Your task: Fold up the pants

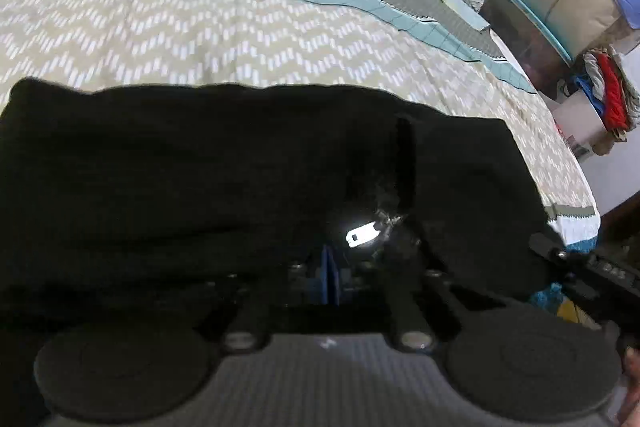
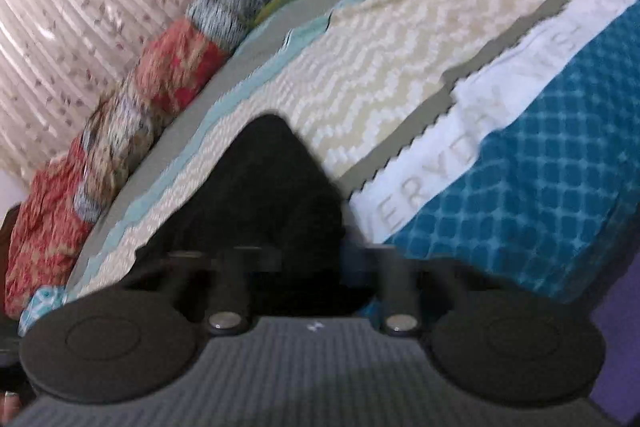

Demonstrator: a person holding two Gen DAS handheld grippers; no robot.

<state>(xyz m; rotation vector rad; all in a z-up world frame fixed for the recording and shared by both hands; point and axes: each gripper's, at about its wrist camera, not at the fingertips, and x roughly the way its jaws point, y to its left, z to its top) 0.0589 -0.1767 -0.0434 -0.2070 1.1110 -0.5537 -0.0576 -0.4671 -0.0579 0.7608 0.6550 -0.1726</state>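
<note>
Bed [image 1: 240, 39], the largest item, is carrying a zigzag-patterned cover with teal and grey bands; crumpled bedding is piling along its far edge.

Pants [image 1: 224, 179], black, are lying spread across the near part of the bed, apparently already doubled into a broad dark panel, with a small white tag [image 1: 362, 233] showing near the front edge.

Left hand-held gripper [image 1: 330, 279] is sitting low at the near edge of the pants, its blue pads pressed together; whether cloth is pinched between them cannot be told, dark on dark.

Right hand-held gripper [image 2: 308, 267] is reaching at a corner of the pants [image 2: 256, 195] near the bed's side edge; its view is blurred and its fingertips are lost against the black cloth, so I cannot tell whether it is pinching.

Step in hand, by judgement: taking hold of the near edge for a fold. Next move is calling for both grips to be secure, then a level lift and carry across to the far edge.
</note>
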